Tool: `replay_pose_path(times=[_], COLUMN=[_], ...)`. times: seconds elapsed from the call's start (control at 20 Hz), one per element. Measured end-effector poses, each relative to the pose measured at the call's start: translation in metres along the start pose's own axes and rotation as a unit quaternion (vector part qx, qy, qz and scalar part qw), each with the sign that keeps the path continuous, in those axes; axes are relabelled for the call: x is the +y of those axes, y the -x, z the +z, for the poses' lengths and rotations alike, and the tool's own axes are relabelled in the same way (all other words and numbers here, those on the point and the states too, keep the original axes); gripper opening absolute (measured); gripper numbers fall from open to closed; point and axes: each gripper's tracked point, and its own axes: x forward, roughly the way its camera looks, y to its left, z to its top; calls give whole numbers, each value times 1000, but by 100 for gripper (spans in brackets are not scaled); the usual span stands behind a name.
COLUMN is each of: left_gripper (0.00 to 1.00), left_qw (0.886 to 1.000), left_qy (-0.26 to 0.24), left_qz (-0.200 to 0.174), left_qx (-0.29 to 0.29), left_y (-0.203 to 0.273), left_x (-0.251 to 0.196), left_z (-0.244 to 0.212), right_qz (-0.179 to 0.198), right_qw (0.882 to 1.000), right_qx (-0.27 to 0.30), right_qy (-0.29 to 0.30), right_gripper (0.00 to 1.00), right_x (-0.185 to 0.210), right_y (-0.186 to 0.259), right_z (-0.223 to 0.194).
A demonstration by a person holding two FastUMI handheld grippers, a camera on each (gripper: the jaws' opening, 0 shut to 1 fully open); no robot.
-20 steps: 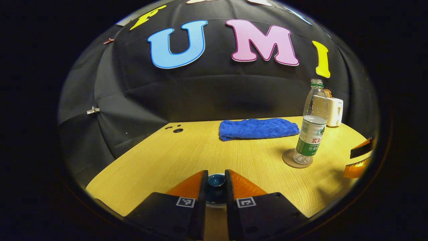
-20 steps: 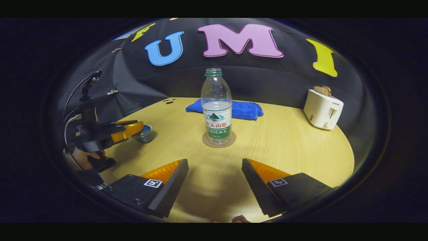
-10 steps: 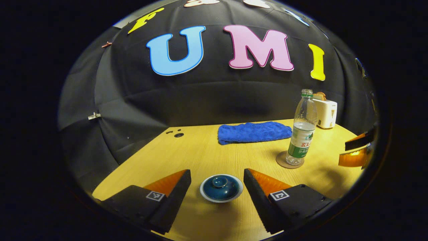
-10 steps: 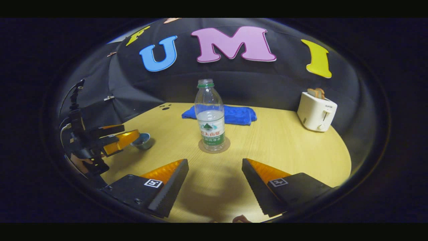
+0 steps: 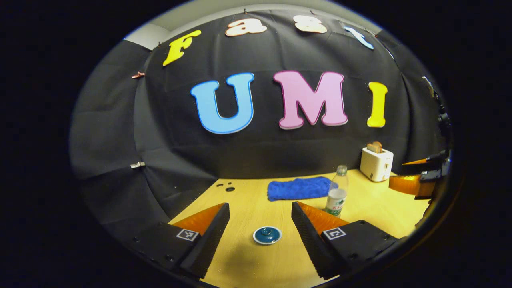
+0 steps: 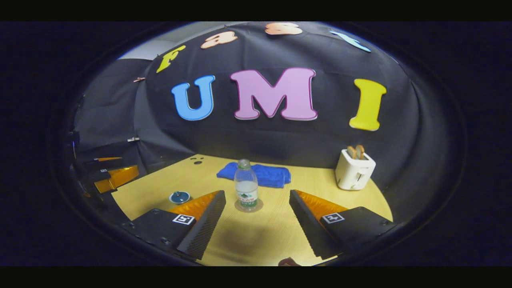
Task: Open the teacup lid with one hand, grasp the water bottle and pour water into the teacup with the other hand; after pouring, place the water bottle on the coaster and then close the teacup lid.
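Observation:
A small blue teacup with its lid on (image 5: 267, 235) (image 6: 179, 197) sits on the wooden table (image 5: 248, 260). The clear water bottle (image 6: 246, 190) (image 5: 337, 196) stands upright on a round coaster (image 6: 249, 207), no cap visible on it. My left gripper (image 5: 261, 230) is open, held back from and above the teacup, which lies between its fingers farther off. My right gripper (image 6: 257, 216) is open too, well short of the bottle, nothing between its fingers. The other gripper appears at the edge of each view (image 5: 416, 180) (image 6: 112, 176).
A folded blue towel (image 5: 299, 188) (image 6: 256, 175) lies behind the bottle near the wall. A white toaster with bread (image 6: 354, 170) (image 5: 376, 163) stands at the back right. Small holes (image 5: 228, 187) mark the table's far left corner.
The left gripper let go of the teacup lid, opened, and drew back and up. The right gripper also pulled back from the bottle, which now looks smaller and farther.

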Motion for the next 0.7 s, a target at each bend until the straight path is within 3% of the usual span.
replay_pose_path(times=[0.3,0.35,0.4,0.7], left_gripper=[97,97,97,97], left_qw=[995,995,995,995], left_qy=[64,63,58,36], left_qz=[-51,-57,-61,-86], left_qx=[-50,-52,-51,-34], left_y=[23,24,26,22], left_x=[-31,-30,-29,-11], left_z=[51,52,53,47], right_qz=[-13,-20,-27,-71], right_qw=[998,998,997,995], right_qx=[-60,-64,-66,-64], right_qy=[-2,-1,-1,-32], right_gripper=[98,94,98,98], right_x=[9,9,9,6], right_y=[27,32,34,45], right_z=[52,58,61,85])
